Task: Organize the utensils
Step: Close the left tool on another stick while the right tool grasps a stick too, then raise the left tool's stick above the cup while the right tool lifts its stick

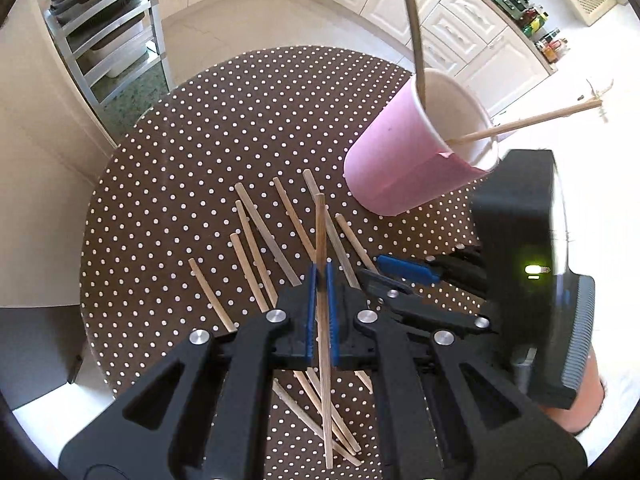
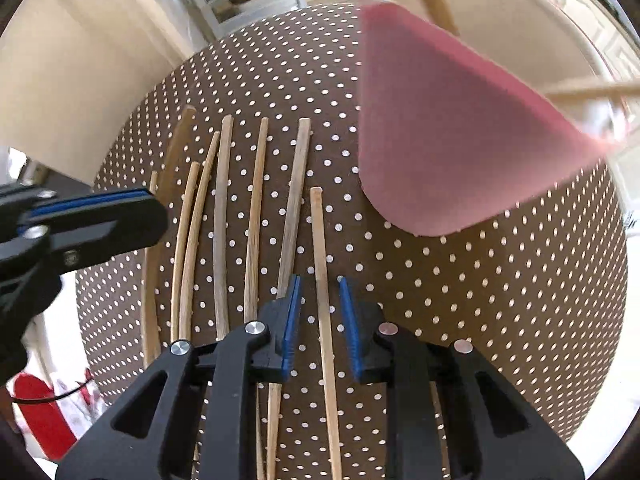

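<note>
Several wooden chopsticks [image 1: 267, 236] [image 2: 222, 200] lie side by side on the dotted brown tablecloth [image 1: 240, 120] [image 2: 480, 300]. My left gripper [image 1: 320, 276] [image 2: 154, 206] is shut on one chopstick [image 1: 323, 340] [image 2: 176, 148], lifted off the cloth and crossing the others. A pink paper cup [image 1: 396, 156] [image 2: 440, 140] stands to the right with two sticks [image 1: 520, 120] leaning in it. My right gripper [image 2: 319, 286] [image 1: 380, 276] points down over the rightmost chopstick [image 2: 320, 240]; its blue pads [image 2: 292, 320] straddle it with gaps on both sides, so it is open.
The table is round, and its edge drops off close behind and left of the chopsticks. A metal shelf rack [image 1: 112, 40] stands beyond it, kitchen cabinets [image 1: 460, 28] behind the cup. A person's hand [image 1: 580, 408] holds the right gripper. Something red [image 2: 36, 412] lies below the table.
</note>
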### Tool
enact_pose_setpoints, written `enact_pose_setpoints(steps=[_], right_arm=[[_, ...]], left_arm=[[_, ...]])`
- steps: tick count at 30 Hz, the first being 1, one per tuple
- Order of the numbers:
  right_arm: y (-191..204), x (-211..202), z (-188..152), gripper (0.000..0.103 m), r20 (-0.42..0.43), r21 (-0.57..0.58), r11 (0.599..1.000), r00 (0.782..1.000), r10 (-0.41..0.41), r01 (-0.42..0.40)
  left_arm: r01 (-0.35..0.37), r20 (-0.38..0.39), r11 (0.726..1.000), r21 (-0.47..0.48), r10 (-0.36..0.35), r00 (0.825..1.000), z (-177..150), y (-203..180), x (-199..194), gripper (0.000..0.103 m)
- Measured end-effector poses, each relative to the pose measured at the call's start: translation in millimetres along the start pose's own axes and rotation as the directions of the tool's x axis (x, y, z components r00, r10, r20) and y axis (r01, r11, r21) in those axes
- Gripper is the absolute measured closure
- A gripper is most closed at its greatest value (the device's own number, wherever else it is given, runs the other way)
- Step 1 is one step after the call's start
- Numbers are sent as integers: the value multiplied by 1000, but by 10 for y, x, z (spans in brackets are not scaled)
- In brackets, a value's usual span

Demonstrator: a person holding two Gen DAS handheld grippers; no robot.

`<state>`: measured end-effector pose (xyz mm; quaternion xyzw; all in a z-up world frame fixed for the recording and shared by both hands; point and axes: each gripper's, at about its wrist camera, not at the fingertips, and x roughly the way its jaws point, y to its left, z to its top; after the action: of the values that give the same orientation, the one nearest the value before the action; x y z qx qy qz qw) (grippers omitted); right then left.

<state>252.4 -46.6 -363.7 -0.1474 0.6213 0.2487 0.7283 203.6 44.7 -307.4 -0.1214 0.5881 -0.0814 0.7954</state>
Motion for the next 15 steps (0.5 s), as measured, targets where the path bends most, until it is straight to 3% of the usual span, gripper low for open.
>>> enact_pose_setpoints(steps=[4, 8, 12, 15], right_arm=[[138, 46, 46, 98, 2, -36, 998, 998, -58, 58], [50, -22, -3, 98, 14, 22, 1000, 1000, -5, 5], [-56, -326, -89, 98, 100, 100, 992, 993, 66, -76], [-29, -577, -118, 98, 164, 120, 988, 984, 71, -92]], left_arm=[[1, 15, 1000, 12, -2, 1000, -11, -91, -44, 97], [7, 33, 999, 39, -9, 999, -29, -164, -172, 97], [21, 54, 998, 54, -24, 998, -35, -249, -317, 98], [35, 80, 996, 82, -41, 996, -32, -315, -501, 98]])
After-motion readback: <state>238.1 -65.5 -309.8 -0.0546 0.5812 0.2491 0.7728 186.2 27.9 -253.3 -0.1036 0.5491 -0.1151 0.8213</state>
